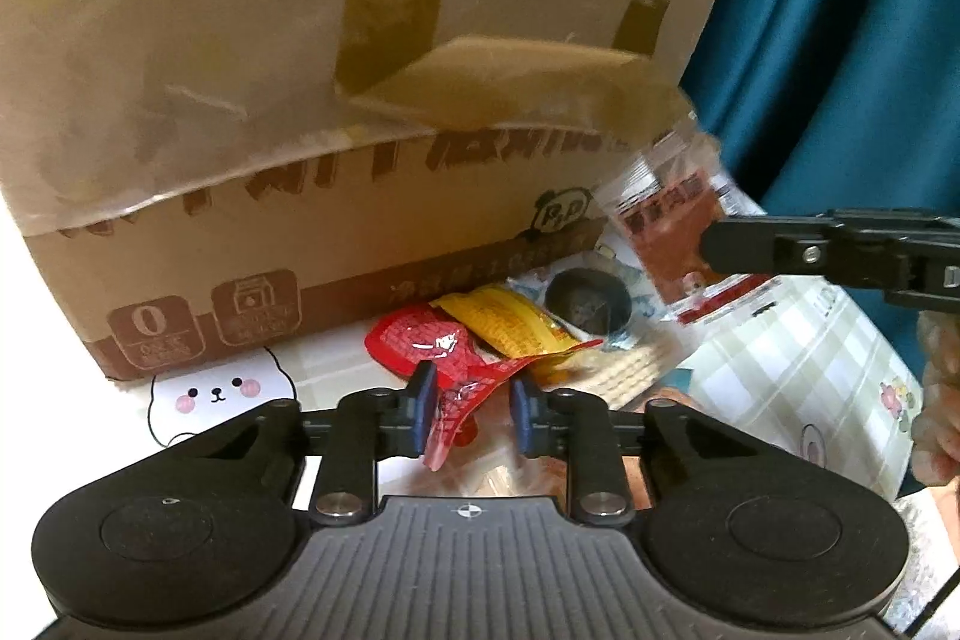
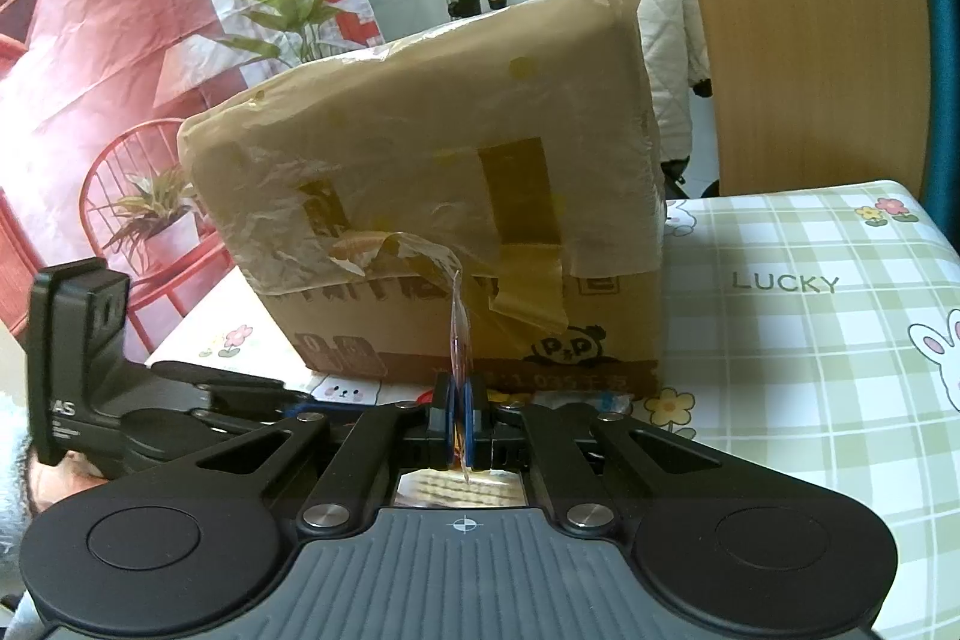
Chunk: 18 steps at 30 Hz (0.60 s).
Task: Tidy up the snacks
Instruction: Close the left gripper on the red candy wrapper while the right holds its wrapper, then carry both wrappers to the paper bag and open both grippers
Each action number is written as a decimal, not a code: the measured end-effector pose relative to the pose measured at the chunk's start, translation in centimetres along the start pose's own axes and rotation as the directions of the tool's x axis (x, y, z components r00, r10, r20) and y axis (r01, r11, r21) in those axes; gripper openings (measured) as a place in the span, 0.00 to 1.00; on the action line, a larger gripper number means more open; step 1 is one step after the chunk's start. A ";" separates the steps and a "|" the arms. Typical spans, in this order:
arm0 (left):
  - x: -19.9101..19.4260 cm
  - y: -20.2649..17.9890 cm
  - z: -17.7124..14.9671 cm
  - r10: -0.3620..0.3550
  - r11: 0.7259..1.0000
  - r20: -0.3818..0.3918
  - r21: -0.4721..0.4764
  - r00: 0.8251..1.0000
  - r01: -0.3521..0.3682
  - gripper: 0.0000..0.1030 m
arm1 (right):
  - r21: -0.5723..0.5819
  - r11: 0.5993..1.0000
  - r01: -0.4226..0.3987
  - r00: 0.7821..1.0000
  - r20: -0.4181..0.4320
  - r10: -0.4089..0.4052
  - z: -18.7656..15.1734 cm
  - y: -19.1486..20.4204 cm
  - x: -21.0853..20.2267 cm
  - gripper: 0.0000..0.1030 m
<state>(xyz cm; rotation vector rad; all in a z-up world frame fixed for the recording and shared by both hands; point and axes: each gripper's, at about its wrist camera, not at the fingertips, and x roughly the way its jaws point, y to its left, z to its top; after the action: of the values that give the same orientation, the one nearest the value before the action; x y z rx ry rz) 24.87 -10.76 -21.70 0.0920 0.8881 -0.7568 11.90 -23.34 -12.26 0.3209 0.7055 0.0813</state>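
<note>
Step in hand: picking up loose snack packets from the desk [image 2: 810, 340] in front of the taped cardboard box [image 1: 300, 130].

Left tool [image 1: 471, 409]: jaws narrowed but not fully clenched. The crumpled tail of the red packet [image 1: 432, 349] lies between the blue pads; the left-hand pad appears to touch it, while a gap shows beside the right-hand pad. Judged a grip not yet complete.

Right tool [image 2: 461, 421]: clenched flat on the clear-edged packet [image 1: 672, 232], held edge-on and lifted clear of the desk, at 2 o'clock from the red packet in the left wrist view.

Remaining items: a yellow packet [image 1: 510, 325] overlaps the red one at its 2 o'clock; a dark round snack [image 1: 585, 301] in clear wrap lies beyond that, close to the box foot.

Next move, as judged: finish closing on the red tail, then lift without dragging the yellow packet along. The destination for the snacks cannot be told from these views.
</note>
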 end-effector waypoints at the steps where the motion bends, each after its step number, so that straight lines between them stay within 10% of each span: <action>1: 0.3 0.0 0.0 0.003 1.000 -0.005 0.000 1.000 -0.003 0.23 | 0.000 1.000 0.001 1.000 -0.001 -0.001 0.0 0.0 0.0 0.03; 18: -6.6 -0.2 -1.2 0.109 0.993 0.161 -0.066 0.981 -0.099 0.18 | -0.011 0.999 -0.033 0.999 -0.026 0.033 -0.9 1.0 -0.2 0.03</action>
<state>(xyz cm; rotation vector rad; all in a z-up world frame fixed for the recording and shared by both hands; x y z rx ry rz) 21.31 -6.79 -17.66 0.0247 0.7418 -0.6313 11.21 -22.16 -12.49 0.3209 0.7253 0.1207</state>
